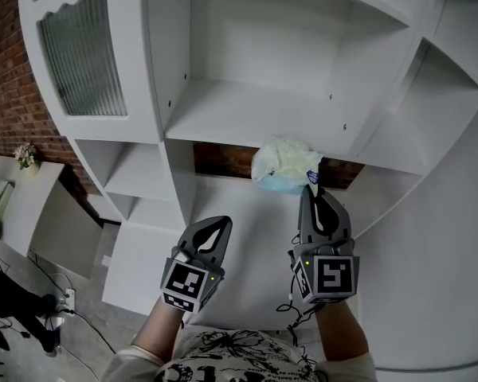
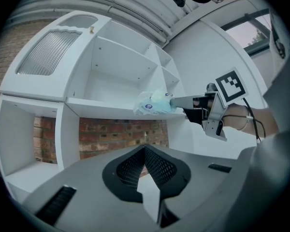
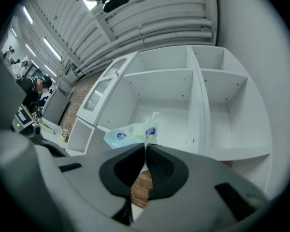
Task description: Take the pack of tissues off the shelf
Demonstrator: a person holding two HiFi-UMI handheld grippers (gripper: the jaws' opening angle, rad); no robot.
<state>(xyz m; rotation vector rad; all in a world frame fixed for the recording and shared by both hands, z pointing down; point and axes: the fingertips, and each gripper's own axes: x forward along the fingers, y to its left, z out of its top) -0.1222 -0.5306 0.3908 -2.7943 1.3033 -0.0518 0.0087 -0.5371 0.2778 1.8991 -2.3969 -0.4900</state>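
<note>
The right gripper (image 1: 308, 191) has its fingers pinched shut on the soft, pale-blue plastic pack of tissues (image 1: 283, 165), which is at the front edge of the white shelf (image 1: 223, 122). The left gripper (image 1: 221, 224) is lower, its fingers closed and empty.

One pack of tissues (image 1: 285, 165). Two grippers: one left gripper (image 1: 221, 223) and one right gripper (image 1: 308, 189). Two marker cubes, one per gripper: left cube (image 1: 185, 281), right cube (image 1: 332, 275). Two bare forearms, left forearm (image 1: 155, 326) and right forearm (image 1: 340, 329). One white shelf unit (image 1: 247, 118) with one ribbed glass door (image 1: 84, 58); open compartments cut off at the edges, so no sure count. One small flowering plant (image 1: 24, 156) on one low white cabinet (image 1: 32, 205). One brick wall (image 1: 8, 70).
</note>
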